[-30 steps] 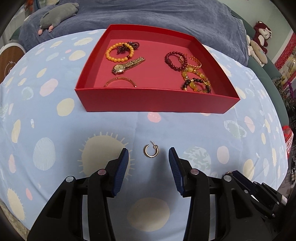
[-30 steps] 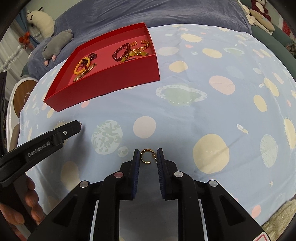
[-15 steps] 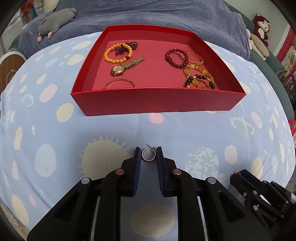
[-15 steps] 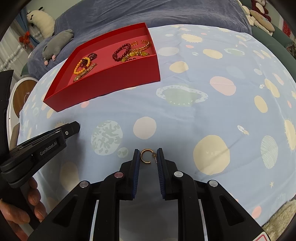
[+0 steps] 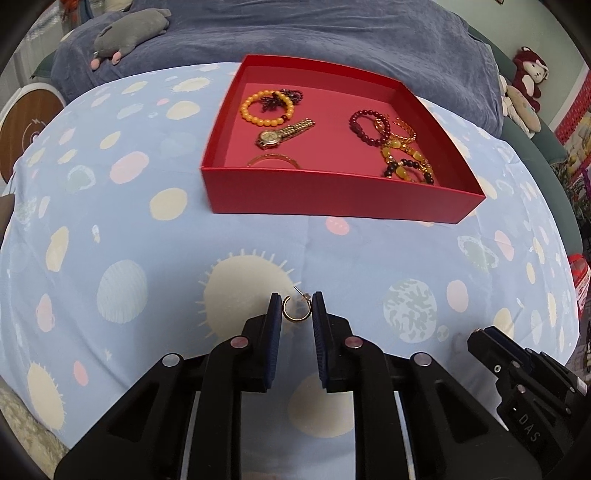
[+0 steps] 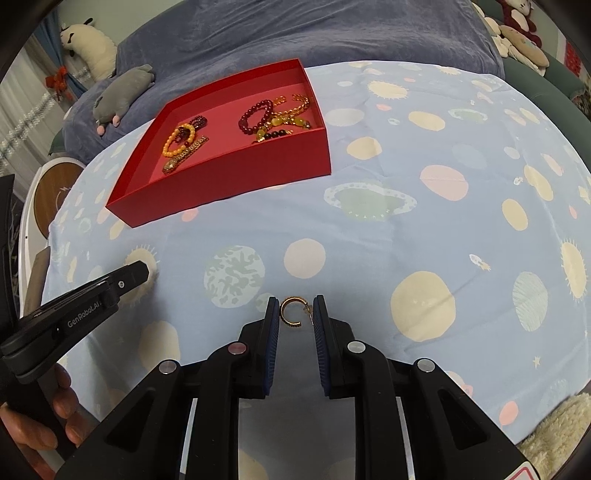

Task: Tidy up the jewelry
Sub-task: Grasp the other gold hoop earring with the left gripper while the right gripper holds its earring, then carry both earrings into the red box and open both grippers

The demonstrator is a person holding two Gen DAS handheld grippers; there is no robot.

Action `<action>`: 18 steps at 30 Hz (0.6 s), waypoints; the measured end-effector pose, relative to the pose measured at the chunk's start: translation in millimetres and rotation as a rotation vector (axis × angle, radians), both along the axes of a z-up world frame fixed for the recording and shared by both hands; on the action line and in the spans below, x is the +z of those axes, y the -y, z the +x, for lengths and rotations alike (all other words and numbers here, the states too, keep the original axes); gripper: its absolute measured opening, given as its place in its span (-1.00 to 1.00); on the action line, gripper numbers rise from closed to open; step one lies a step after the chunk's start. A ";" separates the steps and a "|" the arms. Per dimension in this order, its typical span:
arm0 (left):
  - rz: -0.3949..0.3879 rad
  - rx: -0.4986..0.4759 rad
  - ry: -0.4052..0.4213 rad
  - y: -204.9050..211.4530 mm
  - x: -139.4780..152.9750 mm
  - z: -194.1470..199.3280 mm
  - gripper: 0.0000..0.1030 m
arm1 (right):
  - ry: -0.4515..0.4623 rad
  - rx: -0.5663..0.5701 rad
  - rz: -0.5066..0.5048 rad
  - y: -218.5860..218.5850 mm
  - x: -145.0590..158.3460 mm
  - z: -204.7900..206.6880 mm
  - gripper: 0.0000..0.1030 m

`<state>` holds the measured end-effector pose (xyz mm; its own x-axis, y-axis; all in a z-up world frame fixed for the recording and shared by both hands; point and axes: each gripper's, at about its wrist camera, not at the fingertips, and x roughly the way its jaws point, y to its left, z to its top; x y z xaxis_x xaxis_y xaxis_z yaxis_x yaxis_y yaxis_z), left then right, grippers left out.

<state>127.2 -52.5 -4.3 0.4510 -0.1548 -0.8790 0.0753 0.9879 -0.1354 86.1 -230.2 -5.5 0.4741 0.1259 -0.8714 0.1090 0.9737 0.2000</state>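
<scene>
A gold hoop earring [image 5: 295, 309] is pinched between the blue pads of my left gripper [image 5: 296, 308], held just above the planet-print cloth. My right gripper [image 6: 295, 312] is shut on a second gold hoop earring [image 6: 291, 312] in the same way. Ahead stands a red box [image 5: 332, 201] holding an orange bead bracelet [image 5: 266, 109], a gold watch [image 5: 284, 133], a thin gold bangle [image 5: 273, 159], a dark red bead bracelet [image 5: 365, 127] and several yellow and black bead strands. In the right wrist view the red box [image 6: 236, 173] lies far left, and the left gripper's body [image 6: 77, 317] shows with a hand under it.
A blue cloth with planets and suns [image 5: 147, 258] covers the surface. A dark blue blanket [image 5: 295, 33] with a grey plush toy [image 5: 129, 29] lies behind the box. Stuffed animals [image 5: 524, 85] sit far right. A round wooden stool top [image 5: 26, 125] is at far left.
The left gripper's jaws closed on the hoop earring that lay between them, and it then shifted left so the box now sits to the right. The right gripper kept still with its earring.
</scene>
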 end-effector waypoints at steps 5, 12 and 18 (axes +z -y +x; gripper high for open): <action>-0.008 0.009 0.013 -3.7 7.4 -2.7 -0.68 | 0.020 0.012 0.001 -5.0 8.3 -0.2 -0.66; -0.017 -0.005 0.050 1.6 23.6 4.7 -0.68 | 0.061 0.027 -0.005 -9.3 25.2 14.0 -0.66; -0.021 -0.016 0.069 6.7 31.6 17.4 -0.68 | 0.093 0.040 -0.009 -12.5 37.2 35.5 -0.66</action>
<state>144.5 -59.2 27.3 0.5079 -0.1803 -0.8423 0.1006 0.9836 -0.1498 121.6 -217.7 31.7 0.5477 0.1390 -0.8250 0.0513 0.9787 0.1990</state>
